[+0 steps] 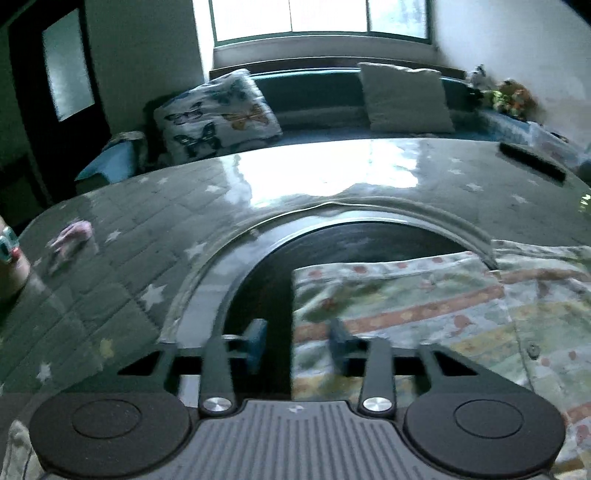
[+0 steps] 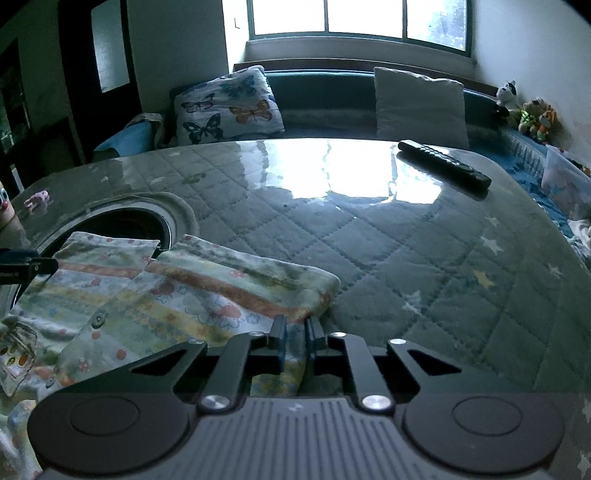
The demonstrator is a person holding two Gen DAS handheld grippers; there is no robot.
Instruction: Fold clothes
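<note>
- Garment: a small pastel shirt (image 2: 155, 306) with floral stripes and buttons lies flat on the tabletop (image 2: 406, 258), at the near left part of the right wrist view.
- Orientation: in the right wrist view the shirt's two sleeves point away from the camera towards the sofa (image 2: 325, 96); its long axis runs from the near left corner up to the right, ending in a folded-over sleeve edge by the right tongs (image 2: 296, 332).
- The shirt's far left sleeve overlaps a dark round opening (image 2: 122, 225) in the quilted star-print cover.
- Left tongs (image 1: 297, 341): partly closed, blue pads (image 1: 258, 341) apart. The shirt's left edge lies between them; the right pad sits over cloth, the left pad over the dark opening. Pressing contact cannot be confirmed; the picture is blurred.
- Right tongs: jaws drawn nearly together on a fold of the shirt's near right edge, cloth visible in the narrow gap.
- Remote control (image 2: 445, 164): on the far right of the tabletop, well apart from the shirt, lying diagonally.
- Butterfly cushion (image 2: 229, 107) and plain cushion (image 2: 419, 107) stand on the sofa beneath the window (image 2: 358, 18).
</note>
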